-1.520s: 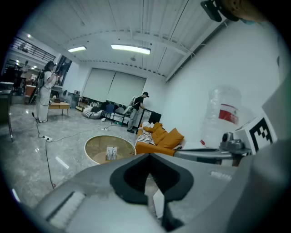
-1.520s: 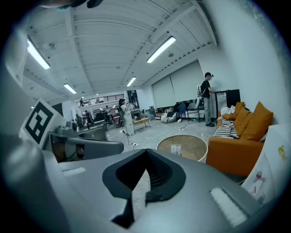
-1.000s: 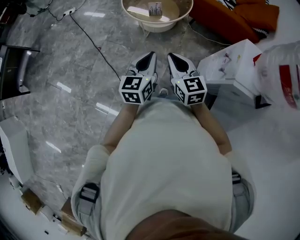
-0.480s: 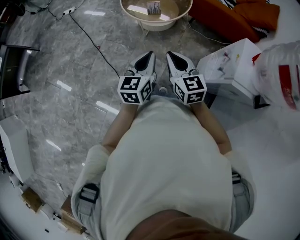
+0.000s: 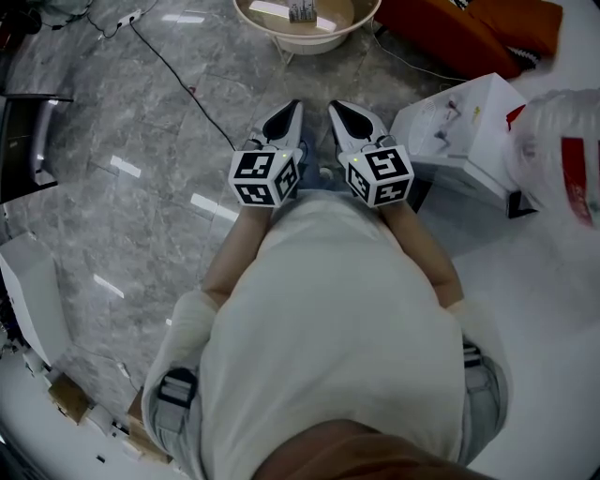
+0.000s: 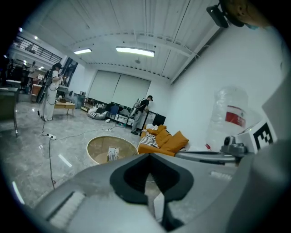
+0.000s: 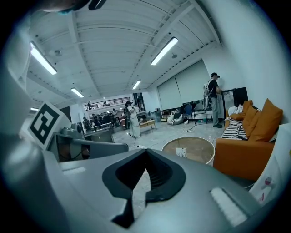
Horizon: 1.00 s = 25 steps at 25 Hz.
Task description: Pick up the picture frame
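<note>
The picture frame (image 5: 302, 11) is a small white card-like frame that stands upright on a round, pale low table (image 5: 349, 36) at the top of the head view. It also shows in the left gripper view, picture frame (image 6: 113, 154), and in the right gripper view, picture frame (image 7: 181, 152), well beyond the jaws. My left gripper (image 5: 292, 108) and right gripper (image 5: 337, 108) are held side by side in front of the person's chest, pointing towards the table, with bare floor between them and it. Both are shut and hold nothing.
An orange sofa (image 5: 469, 33) stands at the back right. A white box (image 5: 459, 131) and a clear plastic bottle with a red label (image 5: 562, 159) are close on the right. A black cable (image 5: 178, 75) runs across the grey marble floor. People stand far off, one (image 6: 49, 91) and another (image 7: 213, 98).
The head view has slid a little, so the table sits higher in the picture. Both grippers stay shut and side by side.
</note>
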Motion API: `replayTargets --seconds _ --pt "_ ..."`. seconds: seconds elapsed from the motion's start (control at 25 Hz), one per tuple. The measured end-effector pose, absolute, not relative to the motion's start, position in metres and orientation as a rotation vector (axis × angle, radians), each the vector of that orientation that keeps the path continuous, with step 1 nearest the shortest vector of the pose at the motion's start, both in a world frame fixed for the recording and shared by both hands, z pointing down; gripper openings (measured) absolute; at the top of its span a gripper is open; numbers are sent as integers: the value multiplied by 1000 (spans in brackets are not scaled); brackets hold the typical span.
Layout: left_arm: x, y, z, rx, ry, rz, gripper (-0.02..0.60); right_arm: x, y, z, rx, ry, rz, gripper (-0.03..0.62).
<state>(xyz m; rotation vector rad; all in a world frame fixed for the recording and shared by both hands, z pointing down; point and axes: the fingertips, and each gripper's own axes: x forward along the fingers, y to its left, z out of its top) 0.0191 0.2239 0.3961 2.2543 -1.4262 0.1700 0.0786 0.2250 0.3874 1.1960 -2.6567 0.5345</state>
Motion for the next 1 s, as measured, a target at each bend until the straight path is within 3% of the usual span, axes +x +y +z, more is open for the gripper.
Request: replayTargets --seconds 1.0 --pt "-33 23 404 2248 -1327 225 0 27 24 396 1254 -2552 524 -2"
